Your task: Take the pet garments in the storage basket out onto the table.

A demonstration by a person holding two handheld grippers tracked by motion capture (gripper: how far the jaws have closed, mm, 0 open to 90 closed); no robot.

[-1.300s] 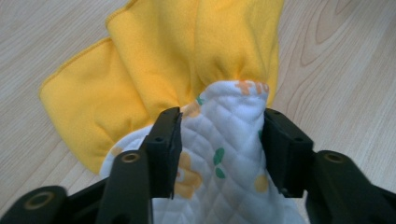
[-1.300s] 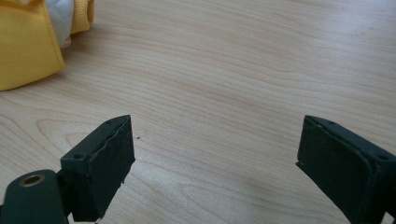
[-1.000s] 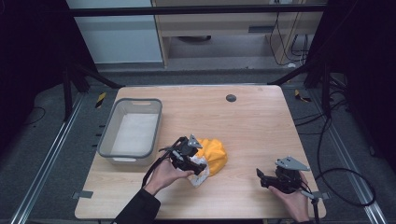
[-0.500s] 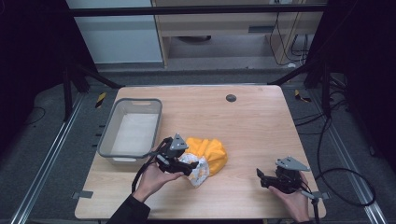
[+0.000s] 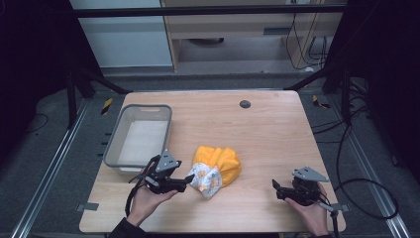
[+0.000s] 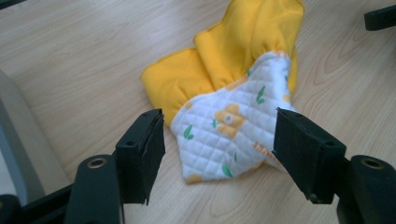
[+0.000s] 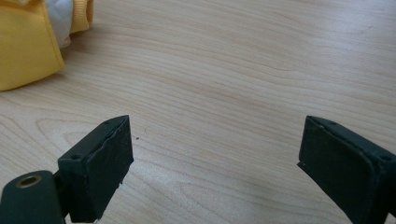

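Observation:
A crumpled yellow cloth with a white quilted flower-print lining lies on the wooden table, near the front middle. My left gripper is just left of the cloth, low over the table, open, with the lining's edge lying between its jaws in the left gripper view. My right gripper rests near the front right of the table, open over bare wood. A corner of the yellow cloth lies at the top left of the right gripper view.
A grey plastic bin stands at the table's left side, close behind my left hand. A small dark round hole marks the table's far middle. Black cables trail off the right edge.
My left gripper has drawn back to the left, off the cloth, and its jaws now stand open at the lining's edge. The right gripper has stayed still.

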